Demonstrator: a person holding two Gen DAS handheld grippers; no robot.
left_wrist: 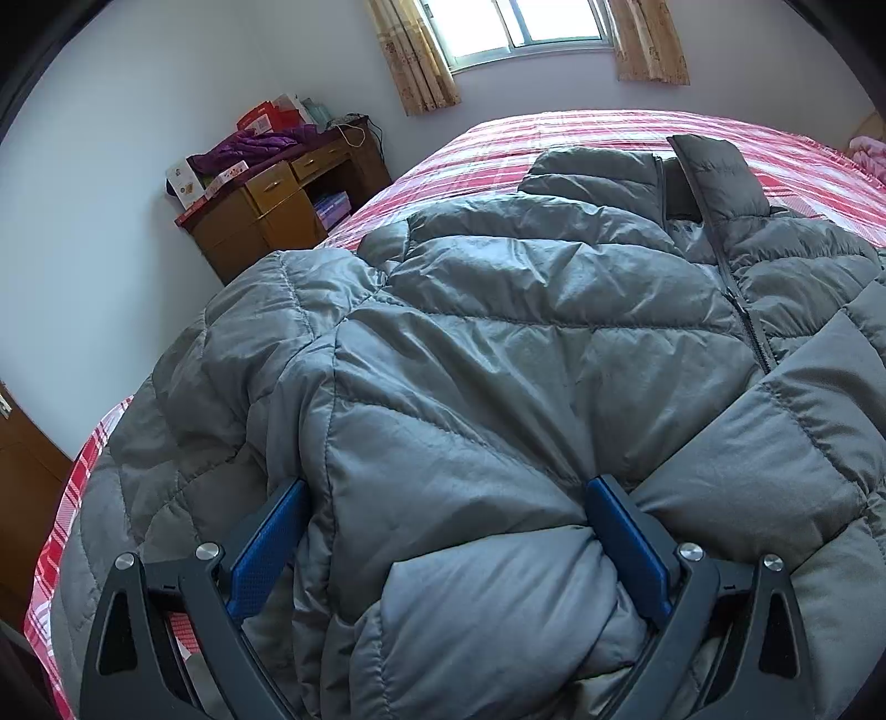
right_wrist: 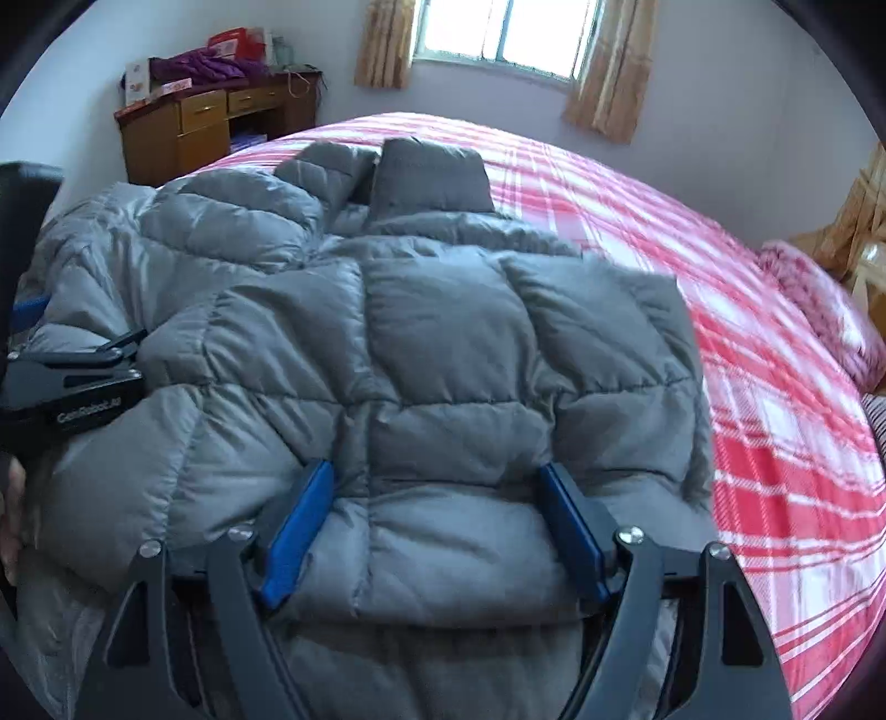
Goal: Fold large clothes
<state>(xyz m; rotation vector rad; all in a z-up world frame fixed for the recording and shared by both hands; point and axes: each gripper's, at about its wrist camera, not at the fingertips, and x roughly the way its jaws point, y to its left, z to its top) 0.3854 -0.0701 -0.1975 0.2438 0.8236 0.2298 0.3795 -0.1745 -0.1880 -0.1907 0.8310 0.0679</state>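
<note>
Jacket on the bed

The jacket lies on the bed; a desk stands beyond it to the left, under the window.

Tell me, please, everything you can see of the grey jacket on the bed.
The jacket is a grey quilted puffer with a slightly shiny shell and stitched panels. It lies on the red plaid bed, its collar at the far end, its front zipper showing. Its near end is bunched between the open fingers of the left gripper and the right gripper, blue pads against the fabric.
</note>
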